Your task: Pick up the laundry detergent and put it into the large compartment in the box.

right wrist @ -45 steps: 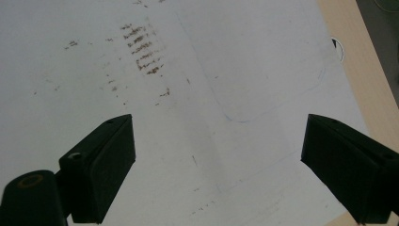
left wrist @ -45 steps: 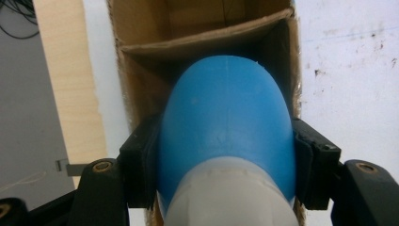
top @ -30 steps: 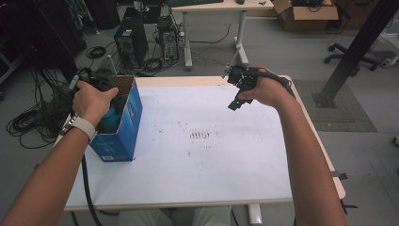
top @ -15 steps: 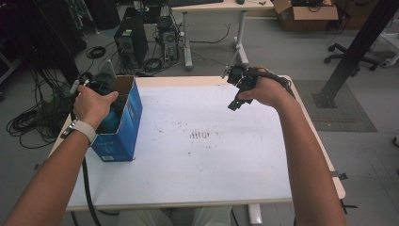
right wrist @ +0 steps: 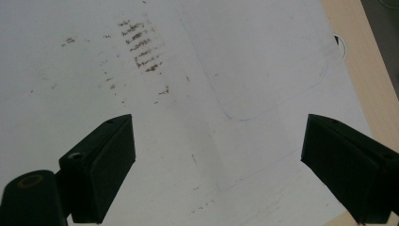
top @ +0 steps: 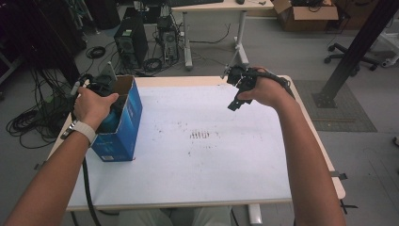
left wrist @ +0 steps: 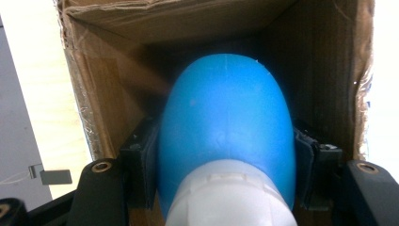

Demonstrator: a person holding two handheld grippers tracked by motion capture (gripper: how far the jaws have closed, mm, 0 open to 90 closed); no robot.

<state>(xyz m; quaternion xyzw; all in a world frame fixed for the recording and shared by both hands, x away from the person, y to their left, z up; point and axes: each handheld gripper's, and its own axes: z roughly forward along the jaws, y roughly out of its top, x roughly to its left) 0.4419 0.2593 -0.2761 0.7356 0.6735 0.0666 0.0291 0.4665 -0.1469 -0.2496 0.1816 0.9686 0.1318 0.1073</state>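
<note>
Cardboard walls of the open blue box (top: 120,127) at the surface's (top: 197,165) left edge hem in the left tongs (left wrist: 226,155), clamped on a blue white-capped plastic bottle (left wrist: 226,136). Right tongs (right wrist: 216,160) gape wide above brown smudges (top: 202,135).

a lab or office: computer towers (top: 126,43) and cables (top: 28,117) on the floor, desks (top: 207,5).

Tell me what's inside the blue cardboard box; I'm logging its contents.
Inside the box sits a blue bottle with a white cap, clamped by the left gripper. The bottle covers whatever lies beneath it.
</note>
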